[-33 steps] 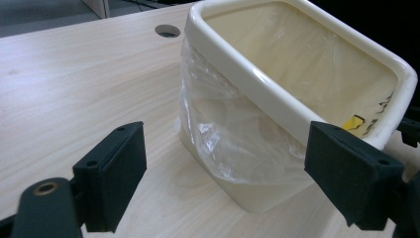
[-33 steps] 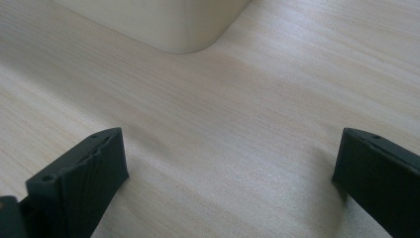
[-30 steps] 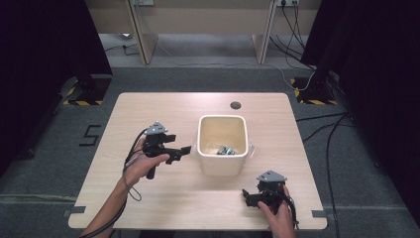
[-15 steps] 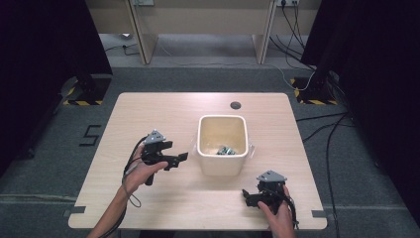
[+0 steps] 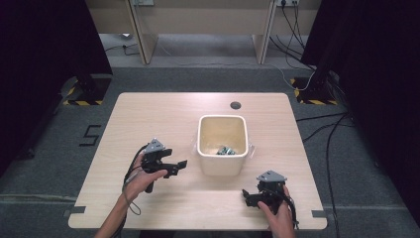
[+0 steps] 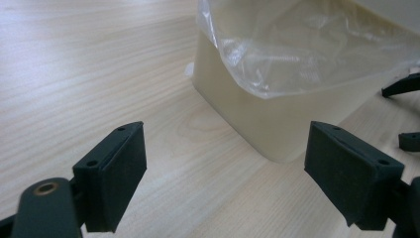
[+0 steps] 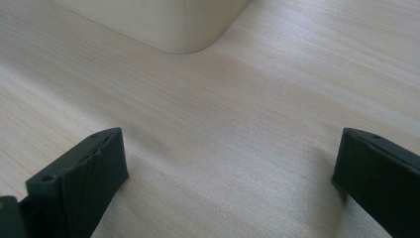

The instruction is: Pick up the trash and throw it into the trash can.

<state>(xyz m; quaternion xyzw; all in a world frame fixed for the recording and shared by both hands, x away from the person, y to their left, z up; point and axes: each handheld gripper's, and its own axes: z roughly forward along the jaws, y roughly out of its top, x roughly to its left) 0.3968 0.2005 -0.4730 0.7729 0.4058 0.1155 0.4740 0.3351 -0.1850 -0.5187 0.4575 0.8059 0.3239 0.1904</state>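
Cream bin (image 5: 222, 159) with its clear liner (image 6: 297, 54) bears no readable writing. Left gripper (image 5: 181, 166) and right gripper (image 5: 246, 197) both stand spread, holding nothing.

place: lab | signs: hazard-striped stand bases (image 5: 80, 102), floor cables (image 5: 331, 144), black curtains (image 5: 44, 54)

Even overhead light fell on the pale wooden table (image 5: 148, 114); the room at both sides of the high view stayed near black. Shadows were soft and short, one pooled beside the cream plastic square bin (image 5: 221, 144) toward the table's near edge. High view was slightly soft, fine detail in the bin unreadable. In the left gripper view the clear plastic liner (image 6: 307, 44) caught mild white glare; the near black jaws were blurred. The right gripper view was dimmer, wood grain sharp mid-frame, jaws out of focus at the bottom corners.
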